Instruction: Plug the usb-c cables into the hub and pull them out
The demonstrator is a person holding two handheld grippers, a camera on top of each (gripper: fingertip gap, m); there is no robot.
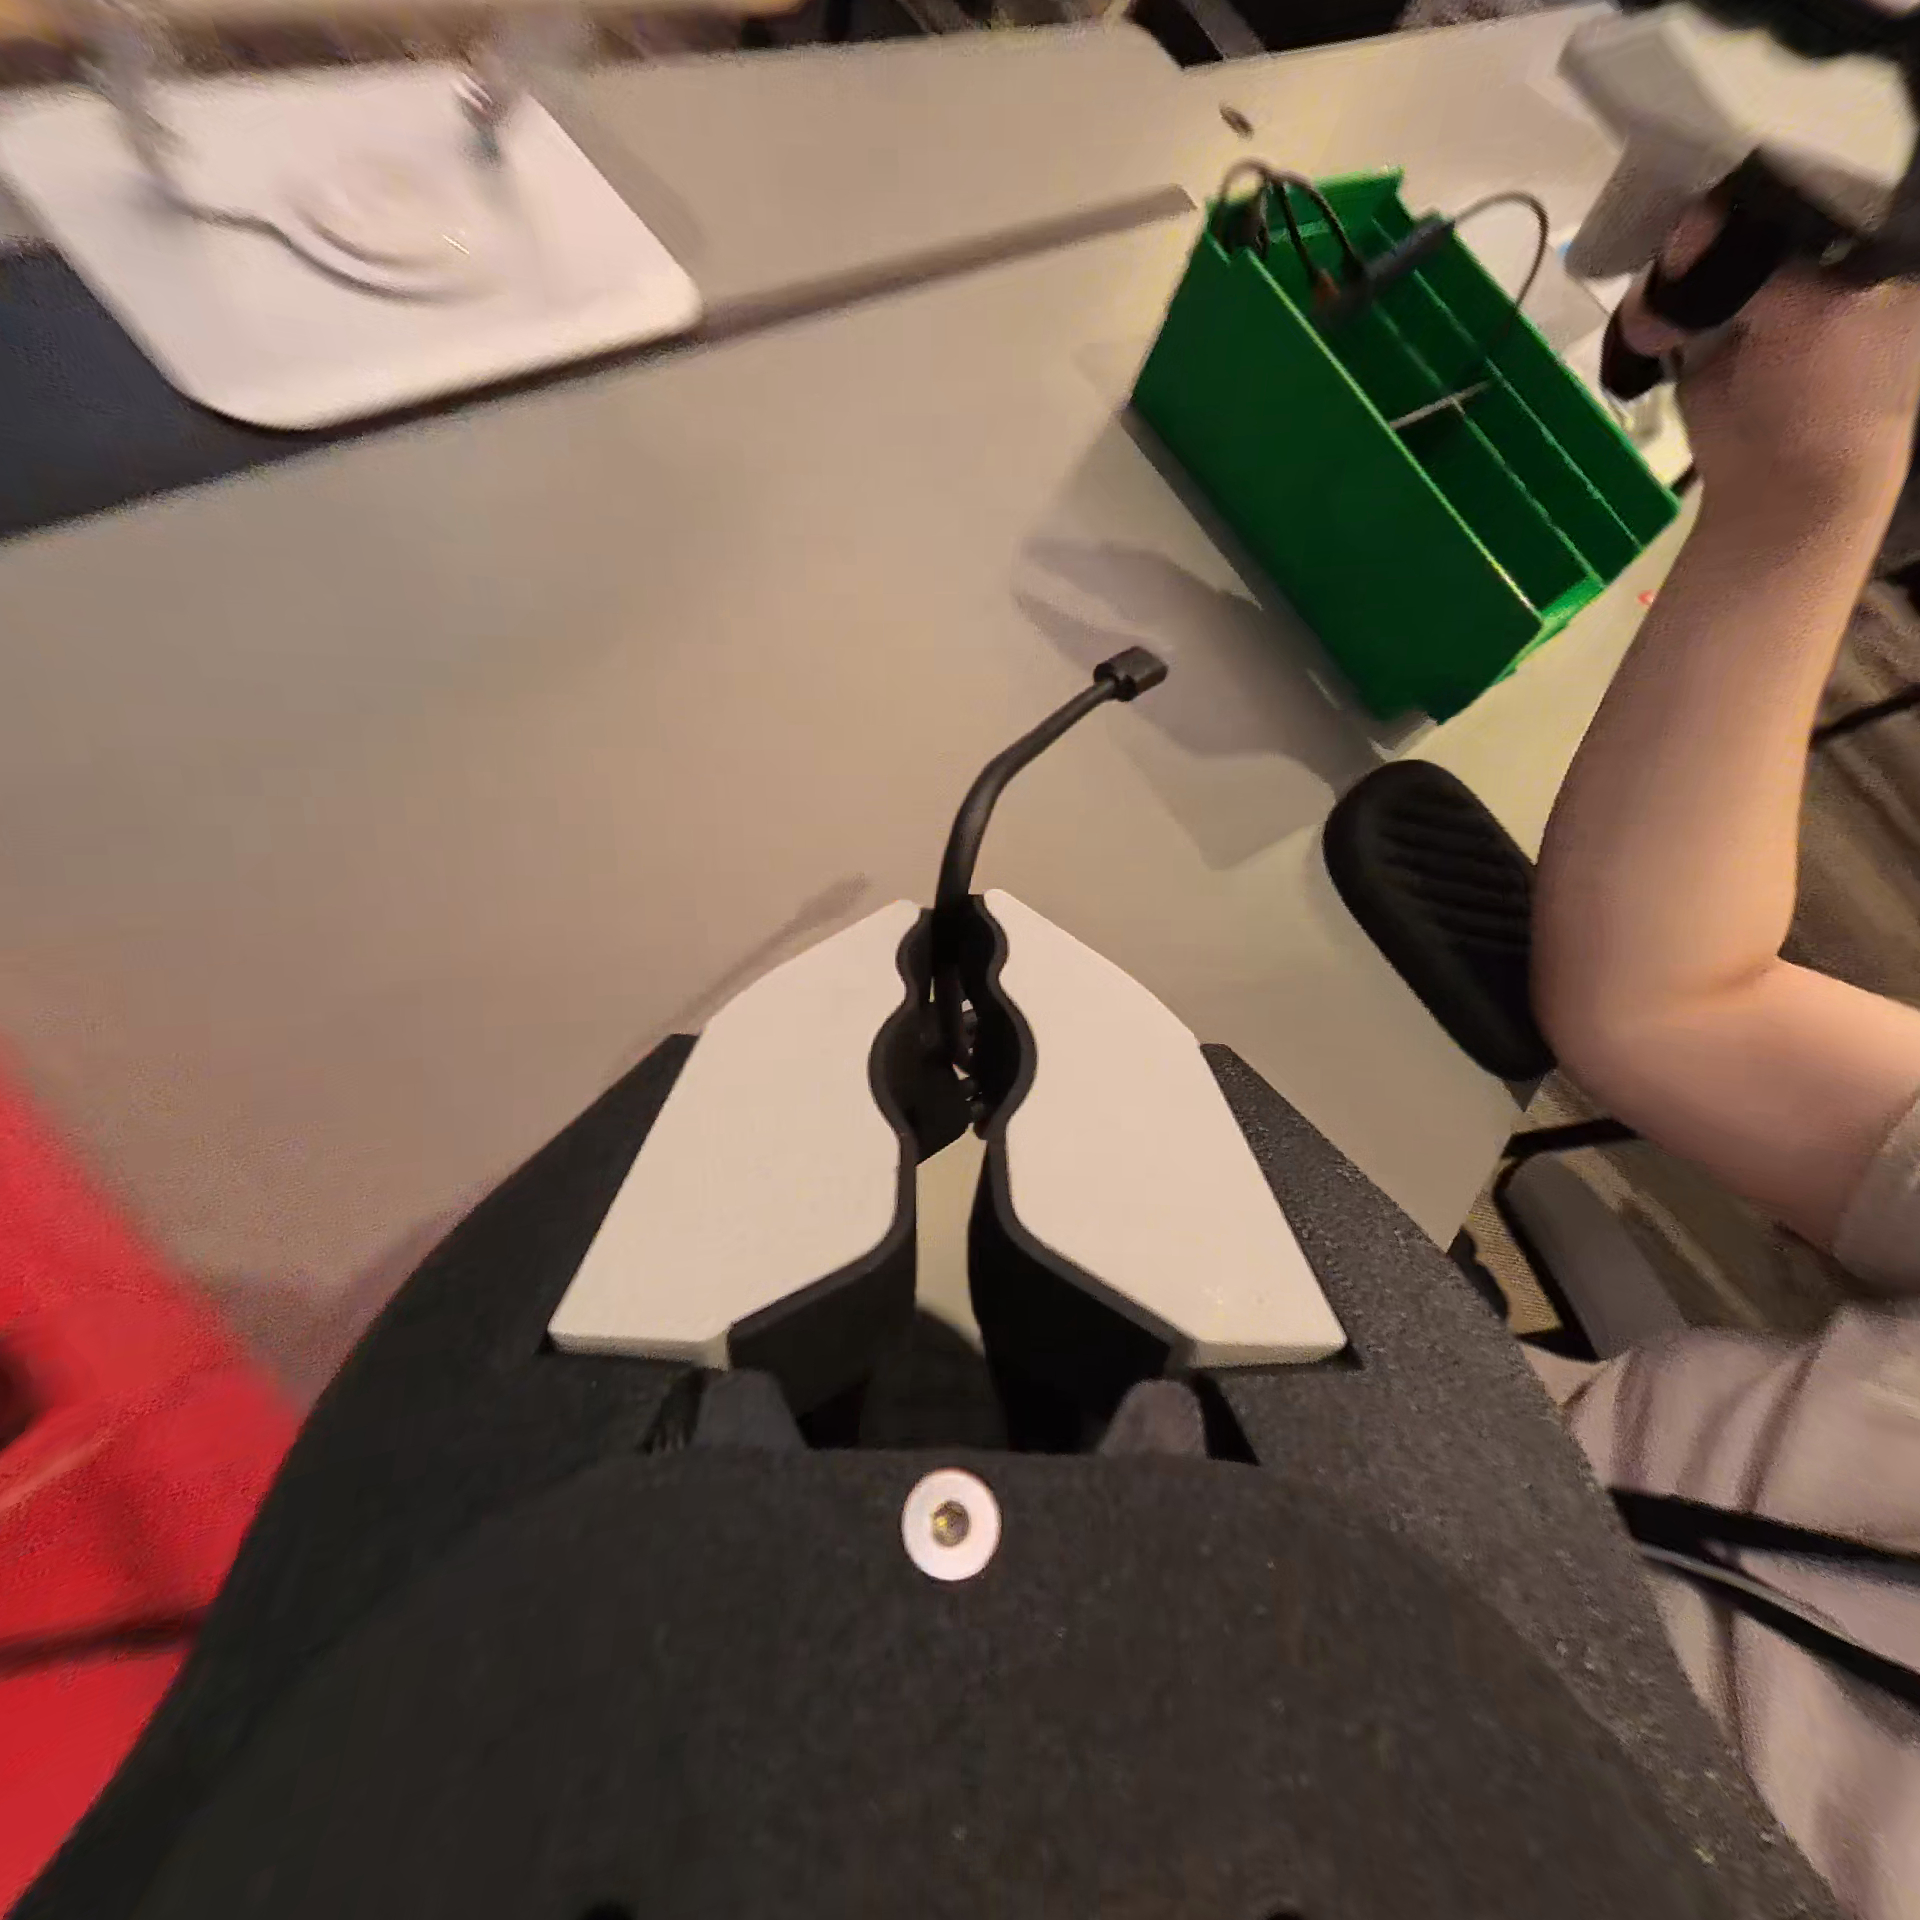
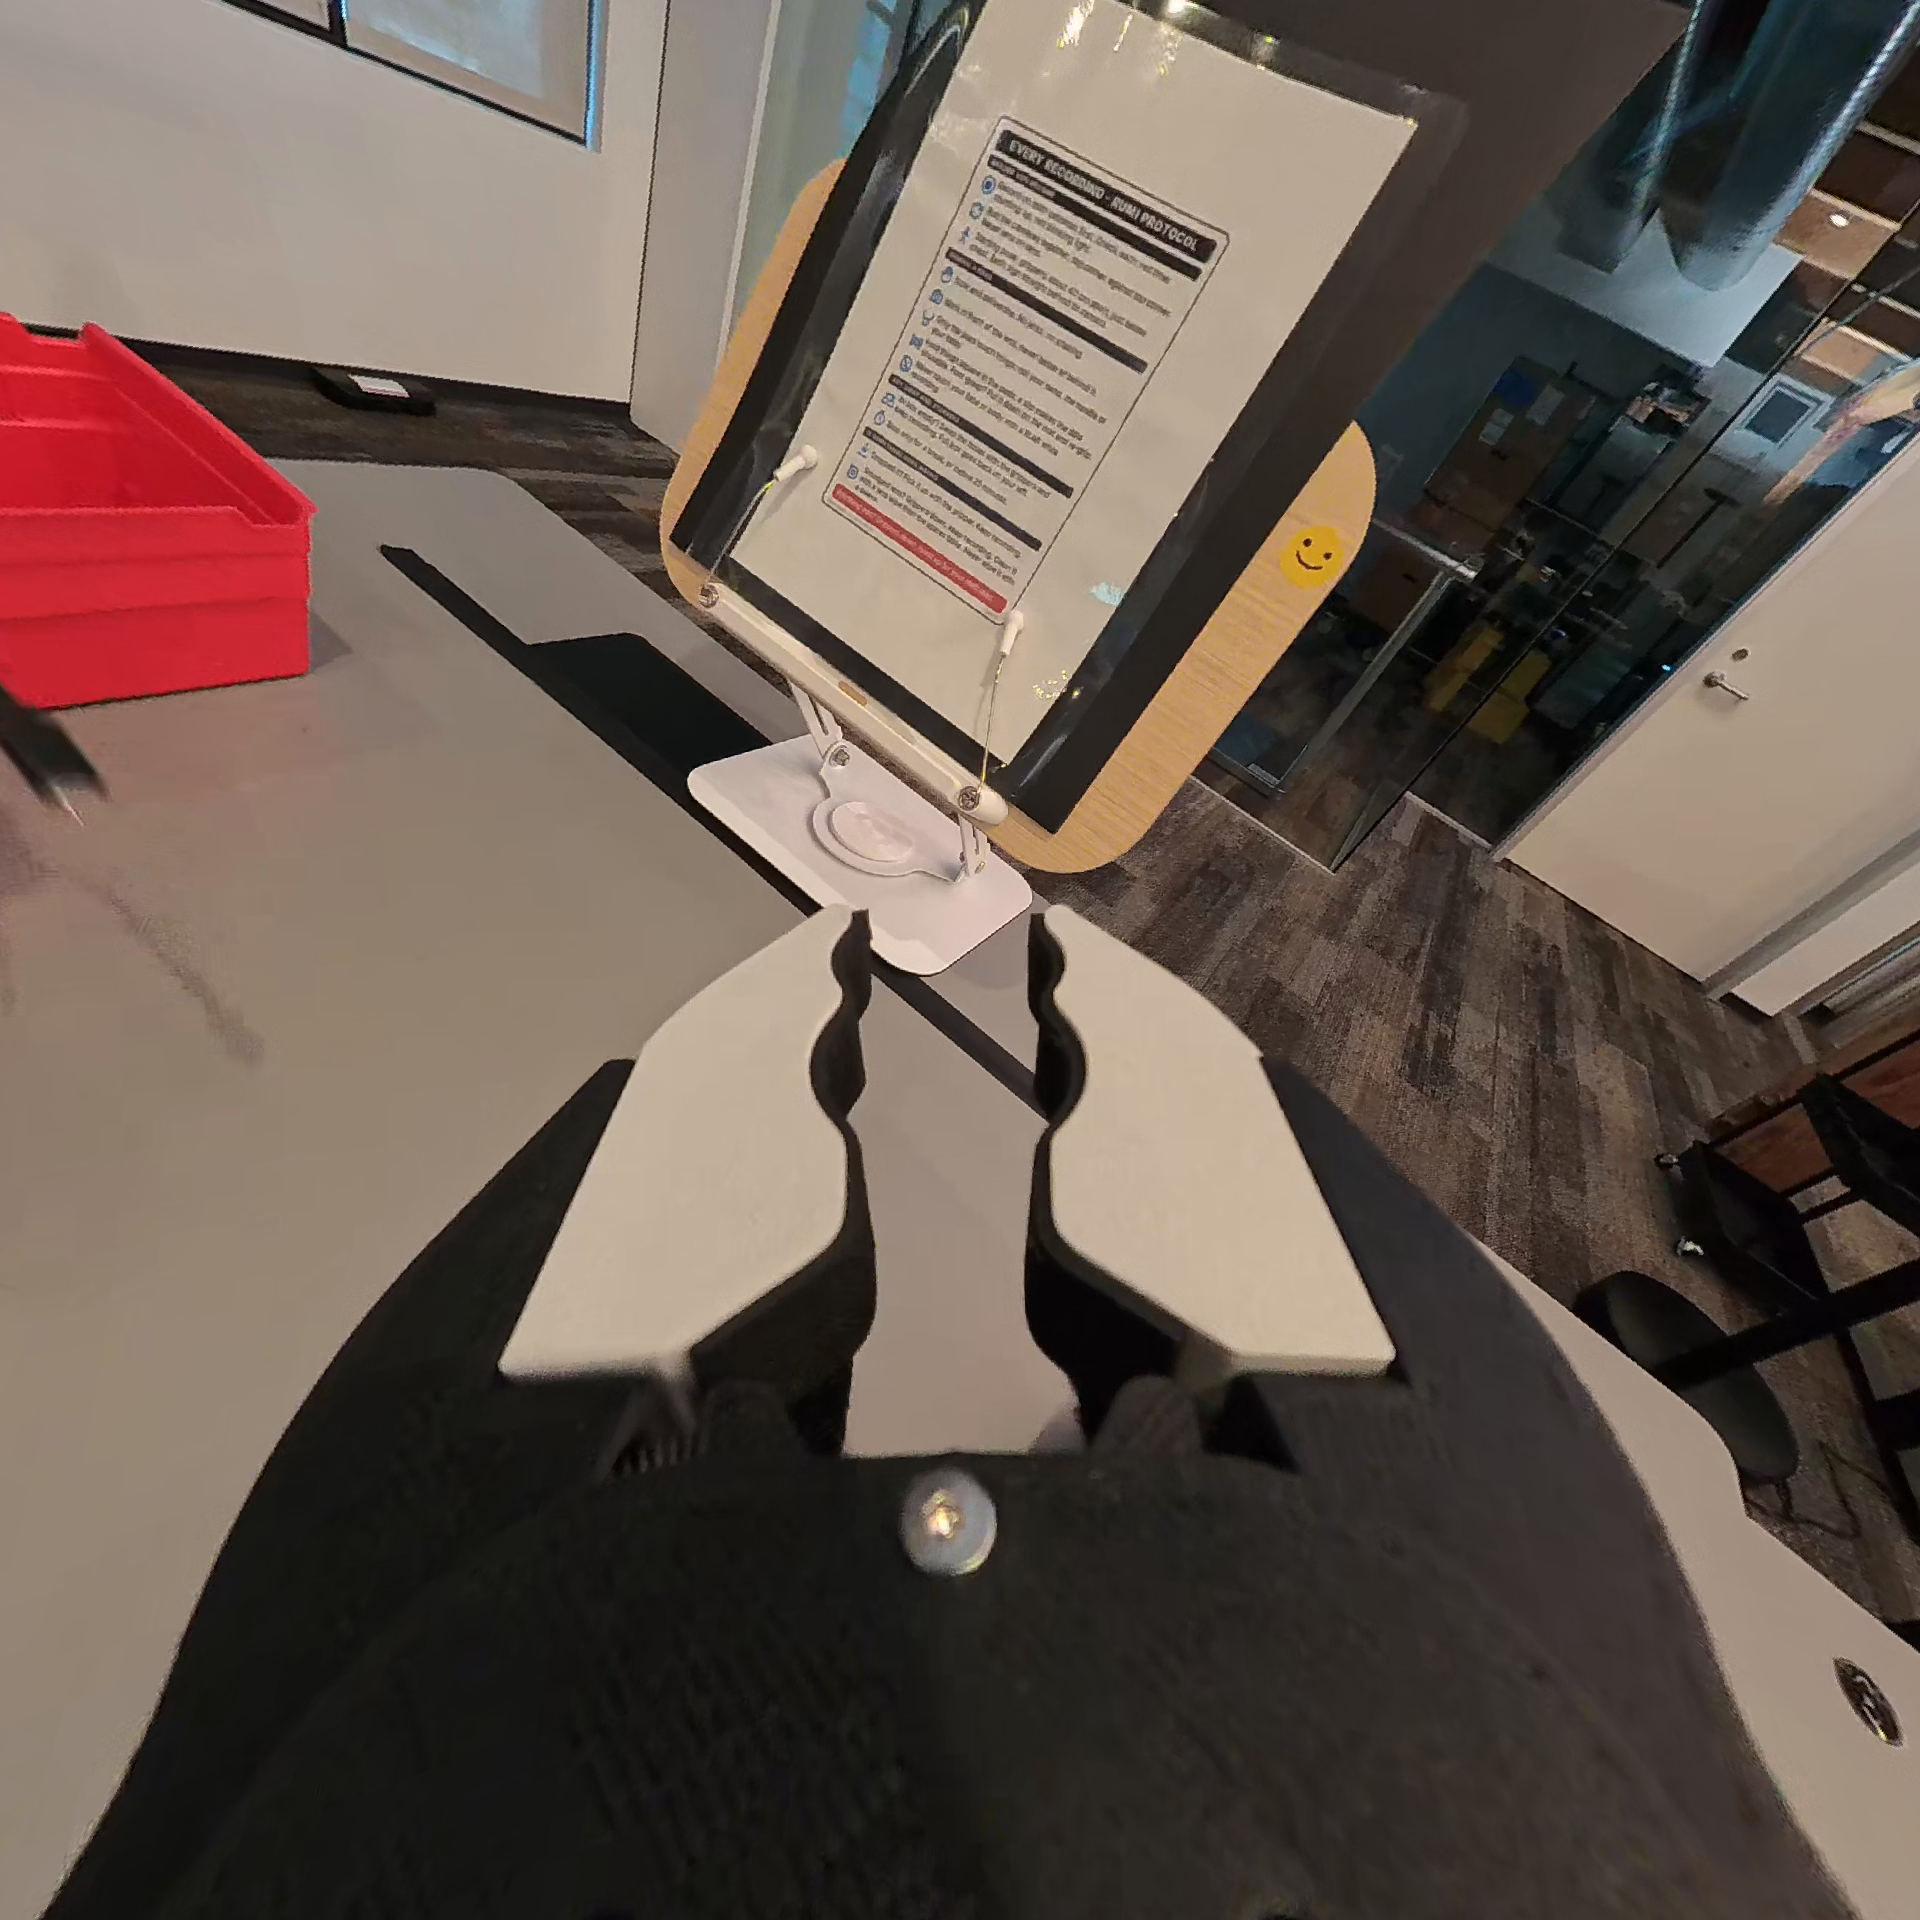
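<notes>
A: Start with the big things; what do you see?

B: A grey table (image 1: 520, 675) fills both views; on it stands a green divided box (image 1: 1382, 468) with thin cables looped at its far end, well apart from the left gripper (image 1: 954, 914); a red bin (image 2: 145, 540) sits at the table's far left corner in the right wrist view; a sign on a white stand (image 2: 883, 862) stands at the far edge, straight ahead of the right gripper (image 2: 940, 920).

A: And the jaws?

B: The left gripper's jaws are closed on a black cable (image 1: 997, 790); it rises from between the tips and bends right, ending in a free plug (image 1: 1135, 670) in the air over the table; the right gripper's jaws stand apart with a narrow gap, holding nothing.

A: So how far along is the task?

B: I judge it at a loose-cable stage; the plug is in no socket; I cannot make out the hub itself, though it may sit in the green box where the small cables gather; whether this cable has just come out or is about to go in, I cannot tell.

A: Anything in the way?

B: A person's bare arm (image 1: 1714, 779) reaches across beside the box; a black chair armrest (image 1: 1439, 914) lies at the table's edge; the table between plug and box looks open; the box's upright dividers could crowd a gripper coming in.
</notes>
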